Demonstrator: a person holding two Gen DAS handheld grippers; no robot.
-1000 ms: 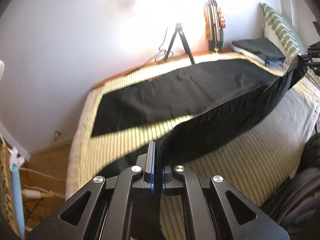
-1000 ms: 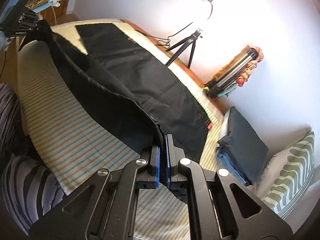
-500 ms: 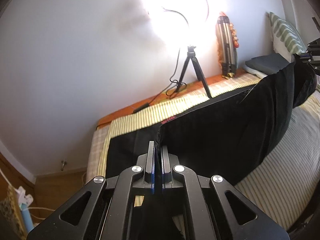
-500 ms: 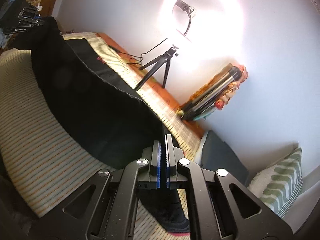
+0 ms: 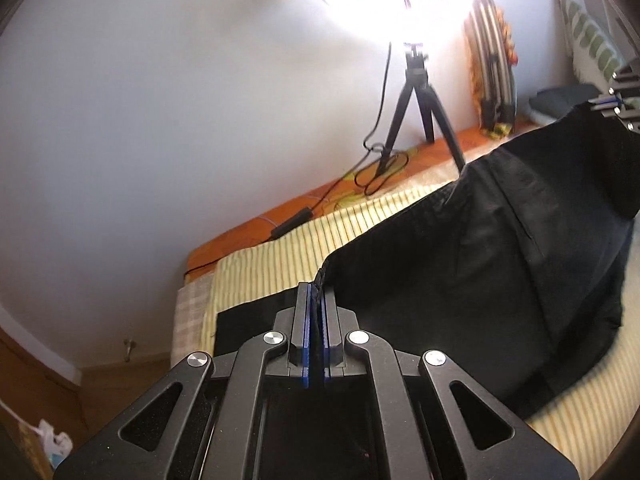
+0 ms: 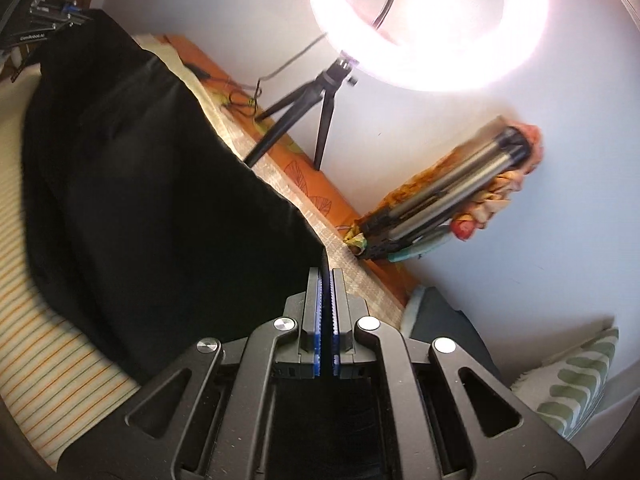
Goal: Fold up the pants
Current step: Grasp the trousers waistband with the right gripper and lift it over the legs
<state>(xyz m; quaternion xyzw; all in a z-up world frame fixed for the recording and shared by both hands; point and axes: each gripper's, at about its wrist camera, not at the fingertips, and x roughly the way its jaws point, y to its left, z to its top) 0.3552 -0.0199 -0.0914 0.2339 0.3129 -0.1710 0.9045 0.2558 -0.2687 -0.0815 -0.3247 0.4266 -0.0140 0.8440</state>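
Broad bed with a yellow-and-white striped cotton cover [image 5: 280, 256], running along a pale blue-grey wall [image 5: 180, 100], with an orange leaf-printed sheet edge [image 6: 316, 196] showing between cover and wall. Spread across the bed, a pair of black fabric pants [image 5: 500, 248], one layer lying flat on the striped cover, the upper layer lifted off it and hanging in a sagging sheet between the two tools. Against the wall beyond the lifted cloth, a glaring white ring light [image 6: 428, 20] on a small black tripod [image 5: 420, 96], its black cable [image 5: 376, 160] looping over the orange edge. Further along the wall, a bundle of folded grey metal tripod legs wrapped in orange floral cloth [image 6: 452, 192], leaning tilted. At the head of the bed, a white pillow with green wavy stripes [image 6: 576, 384], and just beside it a dark grey folded garment stack [image 6: 448, 316]. Nearest the lens, the black left gripper [image 5: 316, 300] with blue pads, jaws pressed together and pinching one corner of the lifted pants edge. Likewise the black right gripper [image 6: 325, 288], blue pads clamped on the opposite corner of the same edge, cloth trailing away from it toward the other tool at upper left.
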